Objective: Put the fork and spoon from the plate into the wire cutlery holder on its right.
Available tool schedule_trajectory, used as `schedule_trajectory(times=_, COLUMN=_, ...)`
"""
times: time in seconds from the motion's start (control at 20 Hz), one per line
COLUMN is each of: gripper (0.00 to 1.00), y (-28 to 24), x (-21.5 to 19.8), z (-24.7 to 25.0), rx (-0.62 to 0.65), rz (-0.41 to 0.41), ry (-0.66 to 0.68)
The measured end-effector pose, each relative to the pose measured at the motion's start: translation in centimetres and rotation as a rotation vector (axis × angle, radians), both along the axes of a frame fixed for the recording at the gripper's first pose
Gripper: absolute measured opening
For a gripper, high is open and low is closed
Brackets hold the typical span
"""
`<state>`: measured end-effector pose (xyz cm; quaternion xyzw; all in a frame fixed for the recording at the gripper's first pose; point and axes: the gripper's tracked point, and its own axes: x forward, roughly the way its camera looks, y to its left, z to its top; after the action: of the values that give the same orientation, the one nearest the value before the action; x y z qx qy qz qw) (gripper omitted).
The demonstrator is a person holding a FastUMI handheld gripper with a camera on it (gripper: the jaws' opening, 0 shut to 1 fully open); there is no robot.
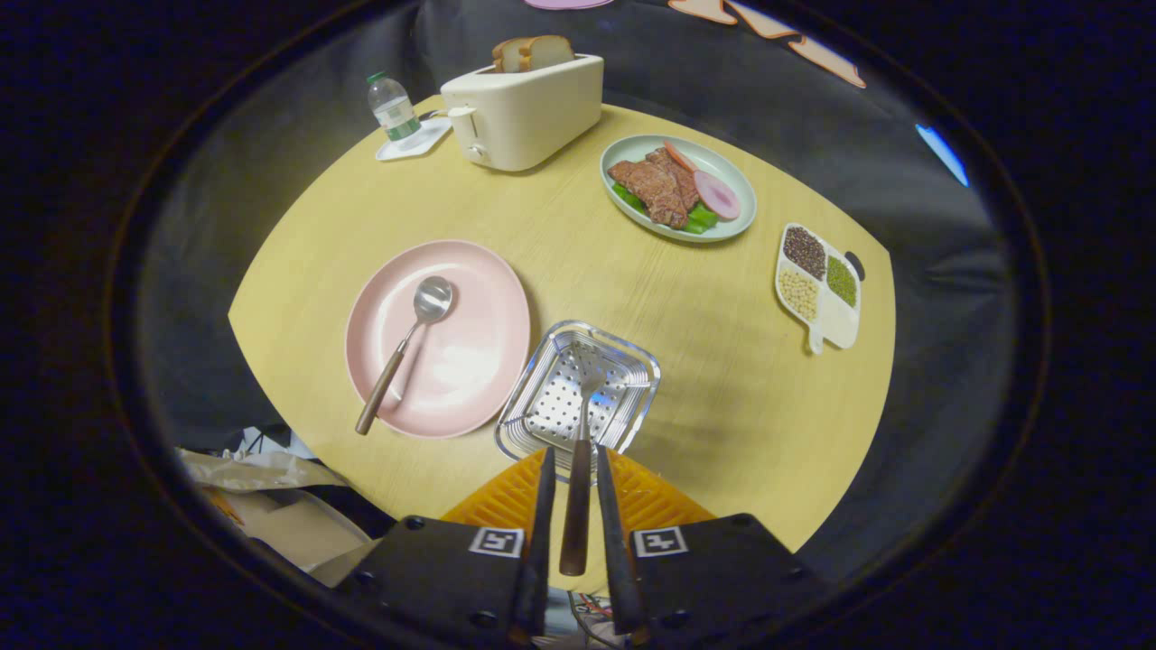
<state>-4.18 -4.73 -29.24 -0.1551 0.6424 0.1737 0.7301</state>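
Note:
A pink plate [470, 361] lies on the round wooden table [722, 379]. On it rests a spoon [408, 348] with a brown handle, its bowl pointing away and its handle end hanging over the plate's near rim. Right beside the plate stands the square perforated metal cutlery holder [551, 411]. My gripper [574, 478] is directly above the holder's near edge, shut on the fork [578, 469]. Both fingers press the fork's brown handle, and its metal head reaches down into the holder.
A cream toaster [528, 113] with bread stands at the far side, with a water bottle [393, 106] on a small white tray to its left. A green plate of food [679, 188] and a divided dish of beans [817, 284] sit far right. An orange mat [650, 501] lies under my fingers.

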Motion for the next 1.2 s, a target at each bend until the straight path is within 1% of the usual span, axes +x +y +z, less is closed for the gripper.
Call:
schedule_trajectory(times=0.1, gripper=0.66, y=0.4, x=-0.1, z=0.5, rx=0.026, rz=-0.017, ry=-0.024)
schedule_trajectory(times=0.3, gripper=1.0, y=2.1, x=0.6, z=2.0, rx=0.103, rz=-0.083, ry=-0.15)
schedule_trajectory(times=0.45, gripper=1.0, y=4.0, x=0.8, z=3.3, rx=0.163, rz=-0.137, ry=-0.258)
schedule_trajectory(times=0.55, gripper=0.99, y=5.2, x=0.9, z=3.9, rx=0.185, rz=-0.158, ry=-0.342)
schedule_trajectory(times=0.8, gripper=0.99, y=8.2, x=0.4, z=4.4, rx=0.196, rz=-0.169, ry=-0.512)
schedule_trajectory(times=1.0, gripper=0.99, y=10.7, x=-0.4, z=4.2, rx=0.221, rz=-0.191, ry=-0.598)
schedule_trajectory(times=1.1, gripper=1.0, y=11.2, x=-0.3, z=4.0, rx=0.208, rz=-0.197, ry=-0.67)
schedule_trajectory(times=1.2, gripper=1.0, y=12.0, x=-1.2, z=3.1, rx=0.192, rz=-0.19, ry=-0.702)
